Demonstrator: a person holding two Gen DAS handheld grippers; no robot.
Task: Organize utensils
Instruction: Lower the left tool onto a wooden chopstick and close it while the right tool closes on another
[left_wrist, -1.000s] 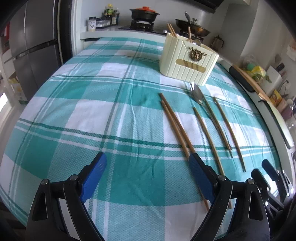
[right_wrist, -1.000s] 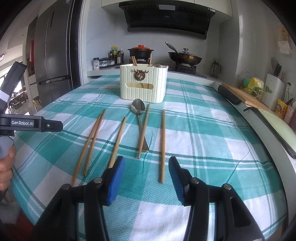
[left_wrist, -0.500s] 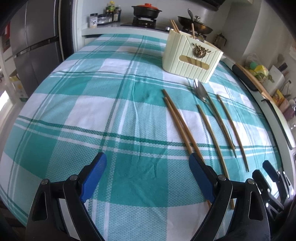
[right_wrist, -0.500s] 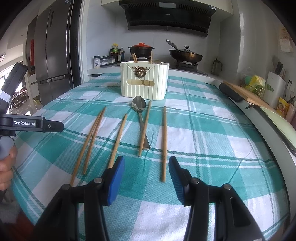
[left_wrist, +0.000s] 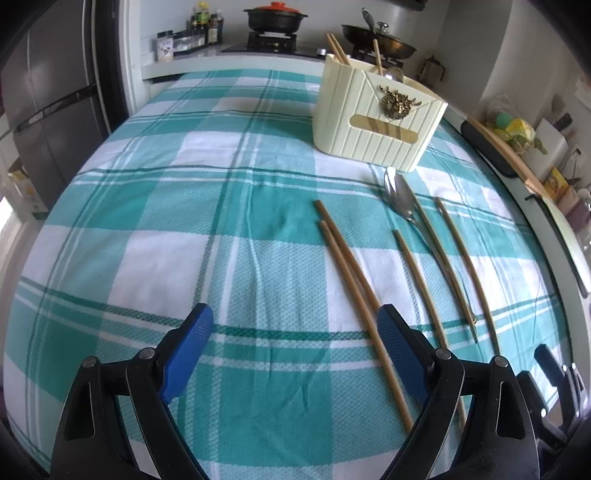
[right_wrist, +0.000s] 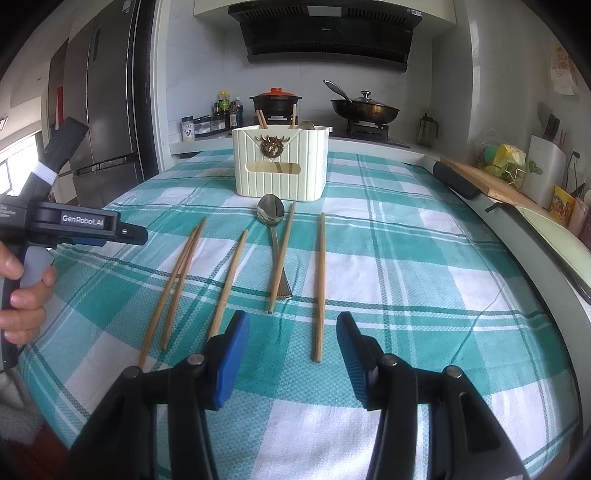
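Above the tablecloth (left_wrist: 221, 229), left tongs (left_wrist: 295, 332) tilt downward (spread wide).

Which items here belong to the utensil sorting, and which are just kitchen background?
Job: chopsticks loose on the cloth, spoon, cream holder.
Background: red-lidded pot, wok, spice bottles, fridge, cutting board.

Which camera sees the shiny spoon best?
The right wrist view. There the spoon lies near the middle, bowl toward the camera, with a chopstick crossing its handle. In the left wrist view the spoon sits off to the right, stretched by the lens and seen more side-on.
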